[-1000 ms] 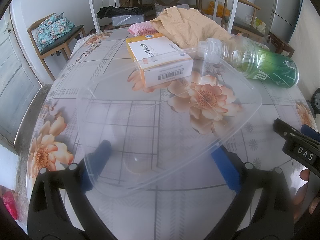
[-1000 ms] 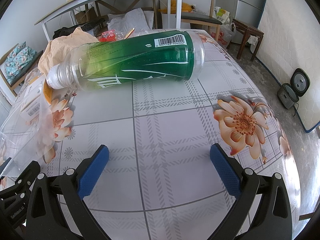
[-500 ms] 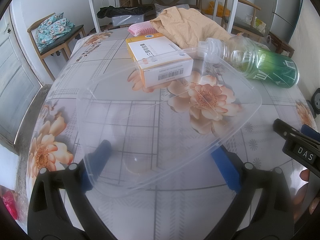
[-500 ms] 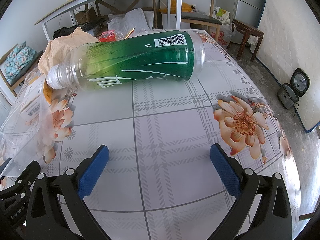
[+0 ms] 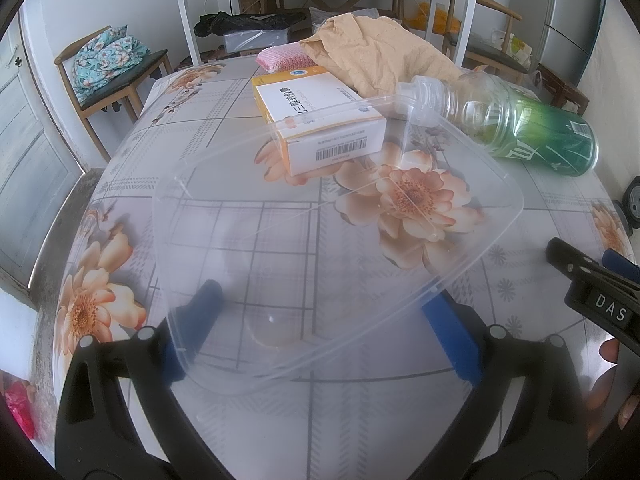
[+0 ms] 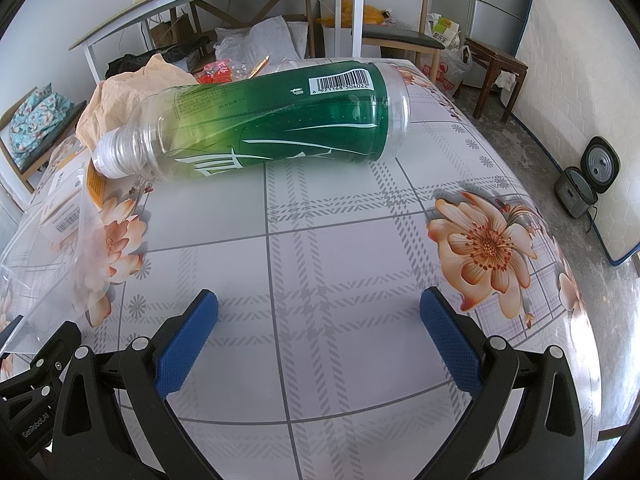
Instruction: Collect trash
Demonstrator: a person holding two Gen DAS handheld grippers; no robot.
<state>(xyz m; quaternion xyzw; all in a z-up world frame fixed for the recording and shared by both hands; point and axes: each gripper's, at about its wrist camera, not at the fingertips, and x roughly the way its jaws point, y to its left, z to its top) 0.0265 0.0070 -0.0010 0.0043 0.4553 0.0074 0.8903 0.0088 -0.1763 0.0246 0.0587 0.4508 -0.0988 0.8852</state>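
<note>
Table (image 6: 320, 240) covered in floral grid-pattern cloth, chairs and a desk seen behind | green-labelled bottle (image 6: 260, 128) lain on its side toward the far edge, well ahead of right gripper (image 6: 318, 332), jaws spread, empty | clear plastic container (image 5: 320, 220) seen over left gripper (image 5: 320, 328), jaws wide; grasp cannot be told | white-orange box (image 5: 320, 128) beyond it.

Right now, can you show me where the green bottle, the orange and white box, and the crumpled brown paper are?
green bottle (image 6: 280, 120), right wrist view, middle of its green label.
orange and white box (image 5: 316, 108), left wrist view, white top face.
crumpled brown paper (image 5: 380, 54), left wrist view, middle of the crumple.
</note>
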